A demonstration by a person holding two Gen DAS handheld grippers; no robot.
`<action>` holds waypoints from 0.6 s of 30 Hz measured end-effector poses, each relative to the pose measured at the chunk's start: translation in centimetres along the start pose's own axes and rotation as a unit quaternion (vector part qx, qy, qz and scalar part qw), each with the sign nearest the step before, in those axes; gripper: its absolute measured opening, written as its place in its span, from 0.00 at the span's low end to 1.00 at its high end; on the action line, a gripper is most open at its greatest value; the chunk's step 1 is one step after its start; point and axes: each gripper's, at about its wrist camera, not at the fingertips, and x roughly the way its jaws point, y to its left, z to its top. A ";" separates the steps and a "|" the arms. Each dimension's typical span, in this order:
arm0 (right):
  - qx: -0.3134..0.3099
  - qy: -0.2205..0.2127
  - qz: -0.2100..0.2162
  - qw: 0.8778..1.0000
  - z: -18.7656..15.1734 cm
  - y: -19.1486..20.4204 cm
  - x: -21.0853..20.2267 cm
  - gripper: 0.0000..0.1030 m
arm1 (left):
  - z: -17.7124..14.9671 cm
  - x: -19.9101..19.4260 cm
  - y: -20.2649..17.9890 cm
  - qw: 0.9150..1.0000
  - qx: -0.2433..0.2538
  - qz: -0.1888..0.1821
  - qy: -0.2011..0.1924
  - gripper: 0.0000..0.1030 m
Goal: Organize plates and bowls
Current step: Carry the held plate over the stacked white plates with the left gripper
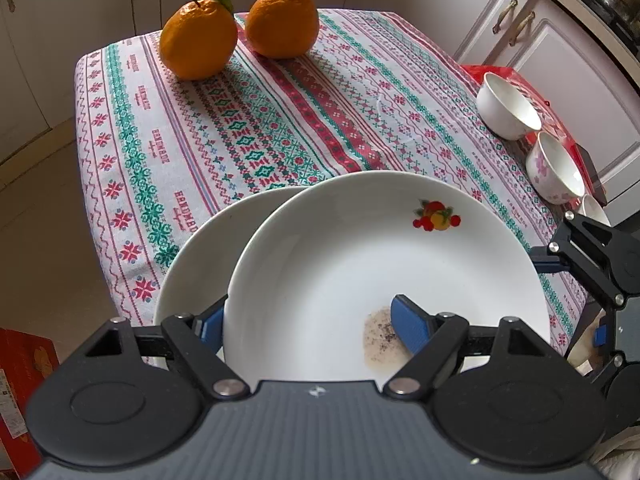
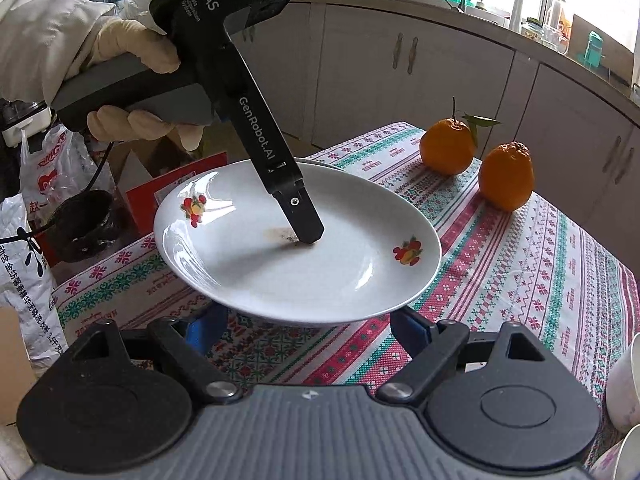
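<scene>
Fruit-print plate: left gripper clamps its rim, tilted; right gripper open, empty. Lower squarely onto plain plate.

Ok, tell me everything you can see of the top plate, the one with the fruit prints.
The top plate is white, glossy, ceramic-looking, shallow and round, with two small fruit prints near the rim and a brownish speckled stain near the middle. It sits tilted, overlapping a second white plate on the patterned tablecloth. The left gripper straddles its near rim, one finger on the stain inside, the other beneath.
</scene>
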 end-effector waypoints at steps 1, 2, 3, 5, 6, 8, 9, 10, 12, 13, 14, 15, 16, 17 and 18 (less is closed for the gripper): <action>0.000 0.000 0.000 1.000 0.0 0.0 0.0 0.88 | 0.0 0.0 0.1 1.000 -0.001 -0.001 0.000 0.80; -0.001 0.000 -0.001 1.000 0.0 0.0 0.0 0.88 | 0.0 0.0 0.1 1.000 -0.002 -0.001 -0.001 0.80; -0.001 0.000 -0.001 1.000 0.0 0.0 0.0 0.88 | -0.1 0.1 0.1 1.000 -0.003 -0.002 -0.001 0.80; -0.001 0.000 0.000 1.000 0.0 0.0 0.0 0.88 | -0.1 0.0 0.2 1.000 -0.004 -0.002 -0.001 0.80; 0.000 0.001 0.001 1.000 0.0 0.1 0.0 0.88 | -0.2 0.0 0.3 1.000 -0.005 -0.002 -0.001 0.80; 0.000 0.001 0.002 1.000 0.1 0.1 0.1 0.88 | -0.3 0.0 0.4 1.000 -0.006 -0.002 -0.001 0.80; -0.001 0.001 0.002 1.000 0.1 0.2 0.1 0.88 | -0.4 0.0 0.5 1.000 -0.008 -0.001 -0.001 0.80; -0.002 0.001 0.002 1.000 0.1 0.2 0.1 0.88 | -0.5 0.0 0.5 1.000 -0.009 -0.002 -0.001 0.80; -0.003 0.000 0.002 1.000 0.1 0.3 0.1 0.88 | -0.6 0.0 0.7 1.000 -0.013 -0.002 0.001 0.80; -0.003 0.000 0.003 1.000 0.1 0.3 0.1 0.89 | -0.7 0.0 0.8 1.000 -0.014 -0.002 0.001 0.80; -0.003 0.000 0.003 1.000 0.1 0.3 0.1 0.89 | -0.8 0.0 0.8 1.000 -0.015 -0.001 0.001 0.80; -0.004 0.000 0.002 1.000 0.2 0.4 0.2 0.89 | -0.8 0.0 0.9 1.000 -0.016 -0.001 0.002 0.80; -0.005 0.001 0.002 1.000 0.2 0.4 0.2 0.89 | -0.9 0.0 0.9 1.000 -0.016 0.000 0.001 0.80; -0.006 0.001 0.002 1.000 0.2 0.4 0.3 0.89 | -0.9 0.0 0.9 1.000 -0.017 0.000 0.002 0.80; -0.007 0.002 0.002 1.000 0.2 0.5 0.3 0.89 | -0.9 0.0 1.0 1.000 -0.017 0.001 0.002 0.80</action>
